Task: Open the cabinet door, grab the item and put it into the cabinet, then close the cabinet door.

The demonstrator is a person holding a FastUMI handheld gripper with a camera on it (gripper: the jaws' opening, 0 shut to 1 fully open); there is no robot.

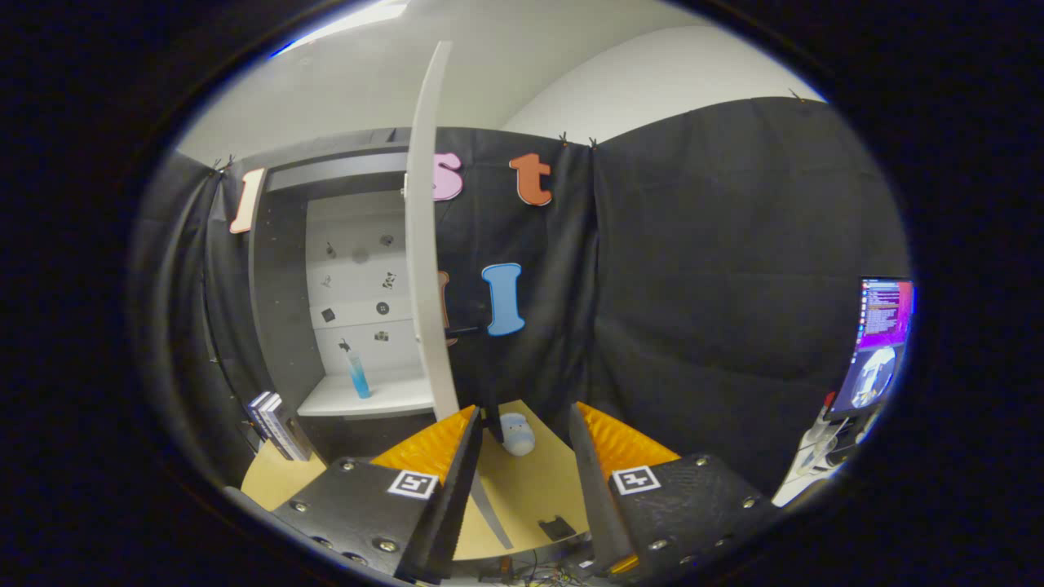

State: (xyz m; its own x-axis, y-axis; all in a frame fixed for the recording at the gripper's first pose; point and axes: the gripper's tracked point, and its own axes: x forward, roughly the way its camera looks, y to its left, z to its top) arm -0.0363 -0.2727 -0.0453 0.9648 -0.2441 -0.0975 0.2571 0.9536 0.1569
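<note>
Door: the cabinet door [426,244] stands open, seen almost edge-on, rising at about 12 o'clock from the left finger of the tool. A dark handle sticks out from it low down, towards 3 o'clock.

Cabinet: the cabinet [281,277] is at about 10 o'clock from the tool, well beyond the fingers. Its inside is pale, with small dark marks on the back wall.

Item: a blue bottle [357,373] with a dark top stands upright on the cabinet shelf [383,398], near the front edge. I judge this is the item of the task, so it is already inside.

Tool: the tool [522,456] is wide open and holds nothing; the table shows between the fingers.

Table: the table [522,489] is a light wooden board under the fingers. A small pale blue object [517,434], maybe a soft toy, lies just ahead of the fingers at 12 o'clock, close to the foot of the door. I cannot tell if it belongs to the task.

Other things: some books [277,424] stand at 9 o'clock, below the cabinet. A screen [881,342] glows far away at 3 o'clock.

Progress: opening is done and, in my judgement, placing is done too. What is left is to push the door closed; the tool is near the door's lower edge for this.
</note>
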